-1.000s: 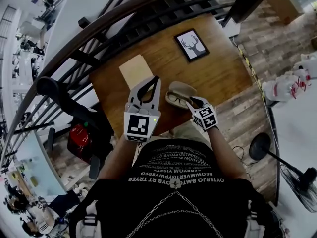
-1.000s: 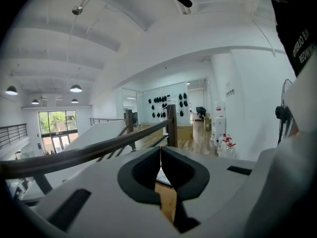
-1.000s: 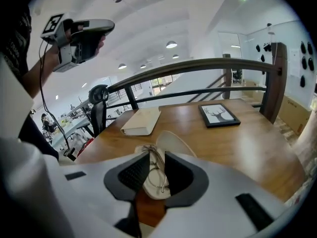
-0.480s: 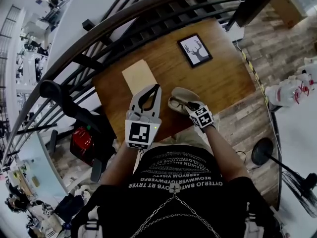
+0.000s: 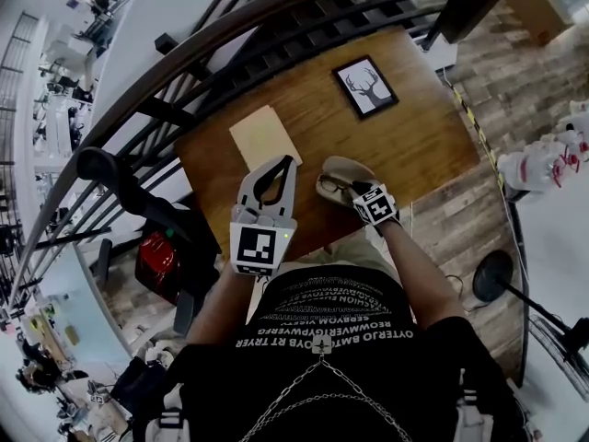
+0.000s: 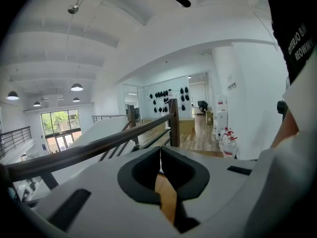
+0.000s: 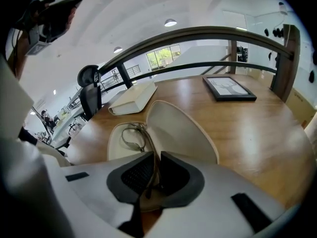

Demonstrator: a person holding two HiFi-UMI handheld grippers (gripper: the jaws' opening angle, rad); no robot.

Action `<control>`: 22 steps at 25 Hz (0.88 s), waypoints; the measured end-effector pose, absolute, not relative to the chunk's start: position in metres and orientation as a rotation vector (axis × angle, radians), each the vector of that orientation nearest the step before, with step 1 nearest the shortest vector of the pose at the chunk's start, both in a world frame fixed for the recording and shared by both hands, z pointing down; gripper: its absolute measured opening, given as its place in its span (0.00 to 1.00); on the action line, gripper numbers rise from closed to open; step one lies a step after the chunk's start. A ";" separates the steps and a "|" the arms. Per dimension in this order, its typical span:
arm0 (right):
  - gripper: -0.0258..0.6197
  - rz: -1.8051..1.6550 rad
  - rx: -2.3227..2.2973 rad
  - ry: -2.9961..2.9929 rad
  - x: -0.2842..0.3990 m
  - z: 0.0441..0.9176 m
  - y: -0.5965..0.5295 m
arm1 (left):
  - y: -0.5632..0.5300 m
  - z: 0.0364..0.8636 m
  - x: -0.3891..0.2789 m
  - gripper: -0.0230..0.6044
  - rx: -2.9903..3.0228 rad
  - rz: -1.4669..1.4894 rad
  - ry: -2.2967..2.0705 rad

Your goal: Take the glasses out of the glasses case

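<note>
The right claw (image 7: 152,157) is pinched tight on a temple of the glasses (image 7: 131,135). Their lens end lies in the open case (image 7: 183,128), lid raised, by the near edge of the desk (image 5: 414,145). The left claw (image 6: 159,152) has its jaws pressed together with nothing between them, and is held over that same edge, left of the case.

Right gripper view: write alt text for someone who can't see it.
The right gripper has its jaws closed on an arm of the glasses, which lie in the open cream glasses case on a wooden table. A framed picture and a pale book lie beyond.
</note>
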State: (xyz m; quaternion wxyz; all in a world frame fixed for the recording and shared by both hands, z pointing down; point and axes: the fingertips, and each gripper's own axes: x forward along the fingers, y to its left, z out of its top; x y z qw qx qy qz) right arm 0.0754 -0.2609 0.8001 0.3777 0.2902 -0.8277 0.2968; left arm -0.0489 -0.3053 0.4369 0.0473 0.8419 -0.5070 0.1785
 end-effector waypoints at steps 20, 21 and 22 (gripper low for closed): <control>0.06 0.661 0.819 -2.152 0.084 0.769 -0.262 | -0.278 0.432 -0.053 0.08 2.589 0.538 -1.523; 0.06 0.663 0.814 -2.154 0.083 0.769 -0.260 | -0.277 0.432 -0.053 0.08 2.591 0.539 -1.519; 0.06 0.659 0.803 -2.154 0.082 0.771 -0.259 | -0.275 0.433 -0.053 0.08 2.592 0.541 -1.514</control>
